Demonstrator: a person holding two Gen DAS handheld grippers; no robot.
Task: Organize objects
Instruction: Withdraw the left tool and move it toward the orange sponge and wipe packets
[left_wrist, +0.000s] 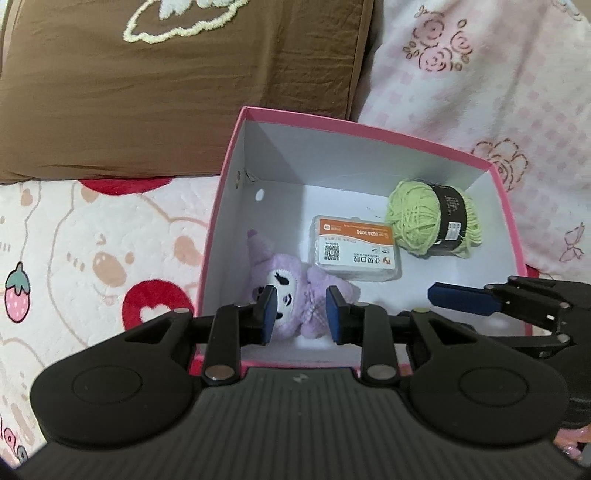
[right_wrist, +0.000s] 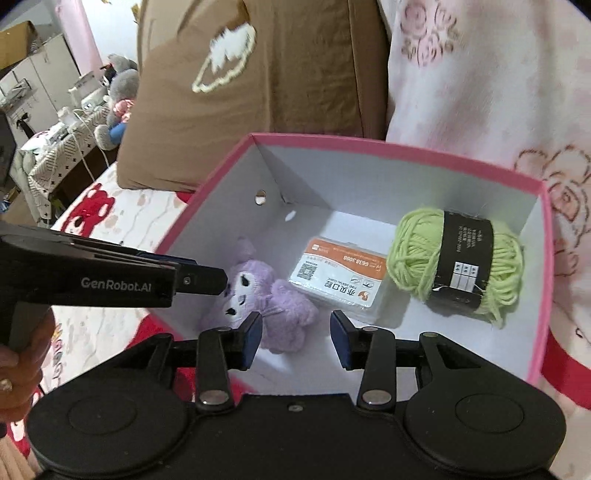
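Note:
A pink box (left_wrist: 354, 127) with a white inside stands open on the bed. On its floor lie a purple plush (left_wrist: 295, 291), a clear card case with an orange label (left_wrist: 354, 247) and a green yarn ball (left_wrist: 417, 218). My left gripper (left_wrist: 301, 314) hovers over the plush, its blue pads a narrow gap apart and not squeezing it. The right gripper (left_wrist: 436, 293) reaches in from the right. In the right wrist view the right gripper (right_wrist: 295, 332) is open above the box floor between the plush (right_wrist: 258, 288) and the card case (right_wrist: 340, 273). There the left gripper (right_wrist: 221, 280) tips toward the plush's head.
A brown pillow (left_wrist: 166, 92) leans behind the box, with a pink floral blanket (left_wrist: 498, 92) to its right. The bed cover (left_wrist: 92, 258) has bears and red hearts. A cluttered table and a grey stuffed toy (right_wrist: 118, 85) stand beyond the bed's left side. A hand (right_wrist: 22, 362) holds the left gripper.

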